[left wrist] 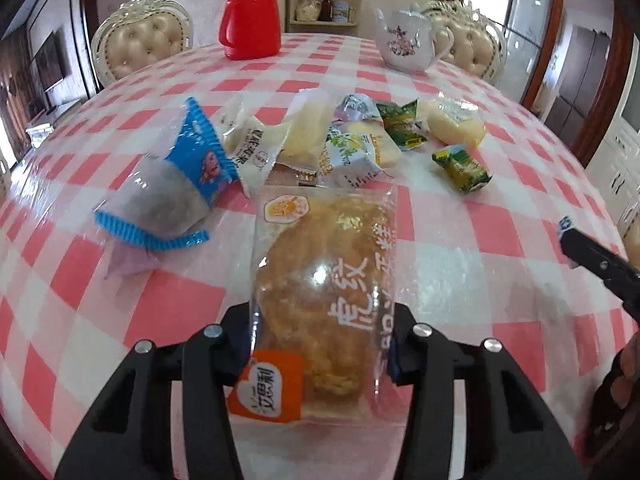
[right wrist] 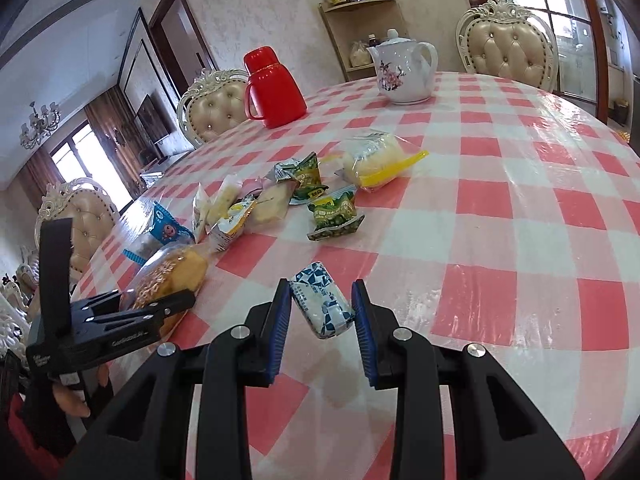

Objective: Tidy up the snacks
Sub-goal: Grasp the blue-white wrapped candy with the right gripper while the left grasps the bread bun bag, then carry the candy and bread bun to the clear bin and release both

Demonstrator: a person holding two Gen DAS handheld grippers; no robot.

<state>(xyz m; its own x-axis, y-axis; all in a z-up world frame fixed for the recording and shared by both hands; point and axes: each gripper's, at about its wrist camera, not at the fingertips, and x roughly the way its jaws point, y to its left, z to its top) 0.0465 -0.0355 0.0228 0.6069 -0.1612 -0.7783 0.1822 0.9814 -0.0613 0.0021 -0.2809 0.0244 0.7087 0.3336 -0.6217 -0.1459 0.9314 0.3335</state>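
While the left gripper (left wrist: 320,356) closes its pads on the sides of a clear-wrapped cake (left wrist: 324,280) at the near edge of the snack pile, the right gripper (right wrist: 322,312) pinches a small blue-and-white packet (right wrist: 322,304) over the checked tablecloth (right wrist: 500,216), off to the right of the pile. Each snack sits sealed in its own wrapper. The cake's bag shows a round golden pastry and an orange label. Left of it lies a blue-edged bag (left wrist: 168,188) holding something grey. Behind them, touching and overlapping, are white and pale yellow packets (left wrist: 256,140), too jumbled to count surely. Two green candy wrappers (left wrist: 402,122) (left wrist: 462,164) lie at the right of the heap, and one clear bag of pale yellow cake (left wrist: 454,120) lies just beyond them. At the far side stand one red flask (left wrist: 250,16) and one white flowered teapot (left wrist: 408,38), lids on, well apart from the snacks.
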